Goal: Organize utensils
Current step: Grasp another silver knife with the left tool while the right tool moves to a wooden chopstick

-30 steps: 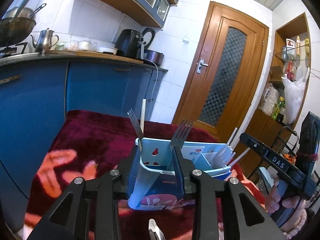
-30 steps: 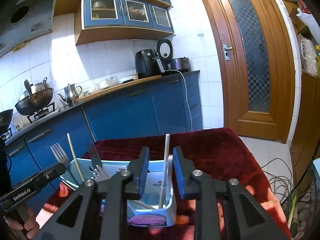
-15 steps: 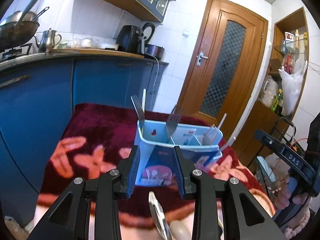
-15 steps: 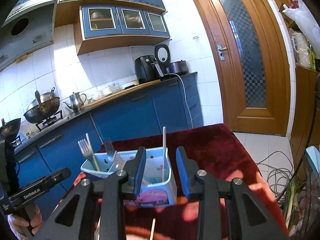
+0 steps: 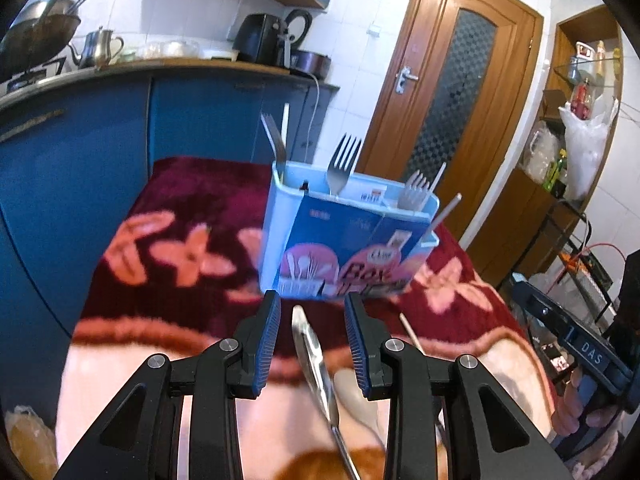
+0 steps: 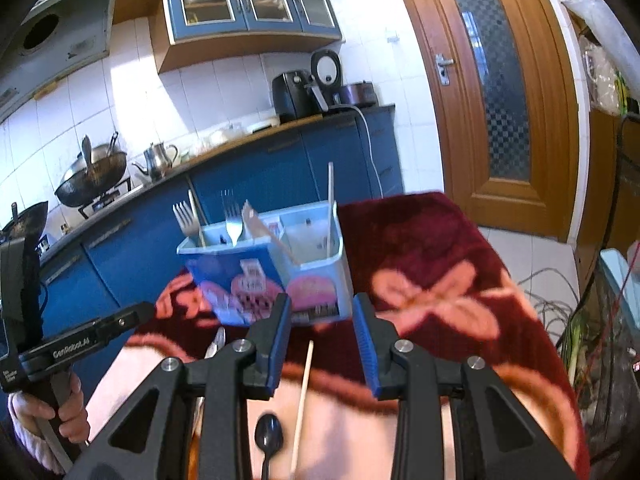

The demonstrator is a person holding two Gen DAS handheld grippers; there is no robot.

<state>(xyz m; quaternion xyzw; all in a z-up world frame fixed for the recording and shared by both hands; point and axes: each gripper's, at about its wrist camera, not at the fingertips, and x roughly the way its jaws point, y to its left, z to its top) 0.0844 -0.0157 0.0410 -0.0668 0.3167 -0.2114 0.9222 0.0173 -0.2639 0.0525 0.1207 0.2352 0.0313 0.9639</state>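
The counter (image 5: 192, 184) wore a thick plush cloth, maroon with salmon flowers and a pale border, soft and uneven, so thin cutlery could sink into the pile and resist being scooped up. On it stood the utensil box (image 5: 344, 240), a light blue plastic caddy with rounded corners, inner dividers and a glossy printed paper wrap. It looked light and tall for its footprint; a nudge from either tool, or a utensil dropped in hard, could likely tip or slide it on the fabric.

Several steel forks (image 5: 342, 164) stood tines-up in its compartments with pale chopsticks (image 6: 330, 208); one chopstick leaned out over the rim in the left view and might catch an incoming piece.

The left gripper (image 5: 312, 334) hovered just short of the box, jaws apart and empty, over a flat, shiny table knife (image 5: 316, 364) lying on the pale border. Smooth metal lying flush could slip from ribbed blue pads. A beige spoon (image 5: 356, 396) lay touching or just beside it, which risked a double pick.

The right gripper (image 6: 322, 336) also stood empty, its jaws having just been opening with nothing between them, above a loose wooden chopstick (image 6: 302, 396), round enough to roll. Beside that lay a small black spoon (image 6: 269, 438), glossy and easily bumped.
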